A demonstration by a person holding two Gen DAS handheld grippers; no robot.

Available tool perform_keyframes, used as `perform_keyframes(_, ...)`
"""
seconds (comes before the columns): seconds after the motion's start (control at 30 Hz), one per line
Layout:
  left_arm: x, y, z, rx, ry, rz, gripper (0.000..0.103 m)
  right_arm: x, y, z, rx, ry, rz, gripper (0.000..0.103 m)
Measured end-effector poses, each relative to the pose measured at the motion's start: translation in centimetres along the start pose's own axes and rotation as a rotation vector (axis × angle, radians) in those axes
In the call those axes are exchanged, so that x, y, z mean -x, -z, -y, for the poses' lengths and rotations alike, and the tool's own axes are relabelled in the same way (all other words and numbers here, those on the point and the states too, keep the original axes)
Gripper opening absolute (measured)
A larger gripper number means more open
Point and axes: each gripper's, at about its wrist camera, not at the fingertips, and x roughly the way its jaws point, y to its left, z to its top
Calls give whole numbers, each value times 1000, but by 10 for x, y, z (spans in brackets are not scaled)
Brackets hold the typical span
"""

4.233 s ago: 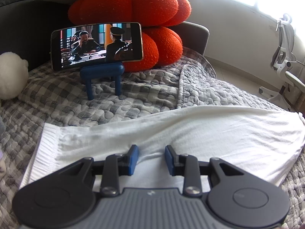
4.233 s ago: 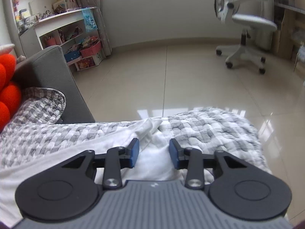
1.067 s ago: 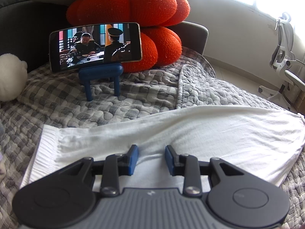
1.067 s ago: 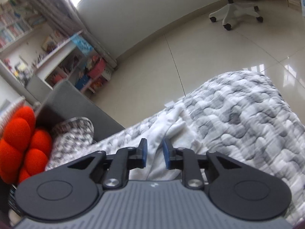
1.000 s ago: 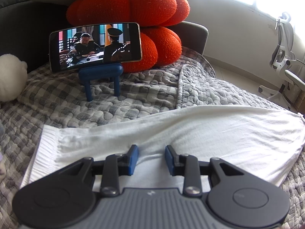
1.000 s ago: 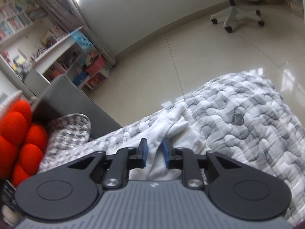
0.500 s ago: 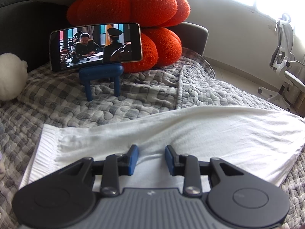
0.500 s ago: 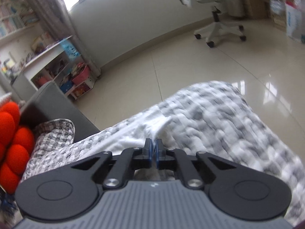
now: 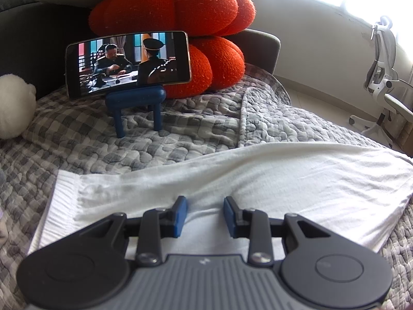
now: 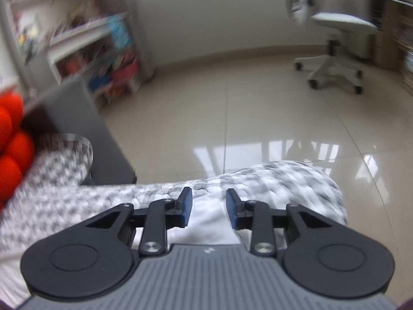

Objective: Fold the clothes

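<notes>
Your left gripper [image 9: 202,215] hovers low over a white garment [image 9: 258,178], its blue-padded jaws spread apart with nothing between them. The garment lies stretched across a grey checked quilt [image 9: 180,139] directly ahead of and beneath that gripper, its ribbed hem [image 9: 55,206] off to the left of the fingers and the rest of the cloth running away to the right. Beyond the garment, ahead and left of the gripper, a phone [image 9: 127,62] showing a video sits on a blue stand [image 9: 135,108] in front of an orange pumpkin-shaped cushion [image 9: 175,33]. Your right gripper [image 10: 206,210] is likewise released, jaws wide, with the white cloth lying under and between the fingers at the quilt's edge; the view is blurred. Past it, a tiled floor [image 10: 258,118] opens out, with a white office chair [image 10: 333,41] ahead to the right and cluttered shelves [image 10: 90,54] ahead to the left.
</notes>
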Motion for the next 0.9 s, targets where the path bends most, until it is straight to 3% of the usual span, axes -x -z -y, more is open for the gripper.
perform_keyframes(0.1,0,0,0,-6,-1,-1,33,-10,1,-8,72,5,-19,34)
perform_keyframes(0.17,0,-1,0,-11,1,-3,33,-11,1,-12,109,18,-3,26)
perform_keyframes(0.2,0,-1,0,-13,2,-3,33,-11,1,-14,128,25,5,6)
perform_keyframes(0.37,-1,0,2,-19,-3,-1,33,-12,0,-26,223,57,45,2)
perform_keyframes(0.6,0,-1,2,-21,-5,-3,33,-41,17,-40,335,129,3,4)
perform_keyframes(0.7,0,0,1,-18,-2,0,33,-25,11,-34,269,118,28,10)
perform_keyframes(0.8,0,1,1,-15,0,4,33,13,14,-17,136,107,146,32)
perform_keyframes(0.9,0,1,1,-14,-1,7,33,44,30,17,-46,63,159,32)
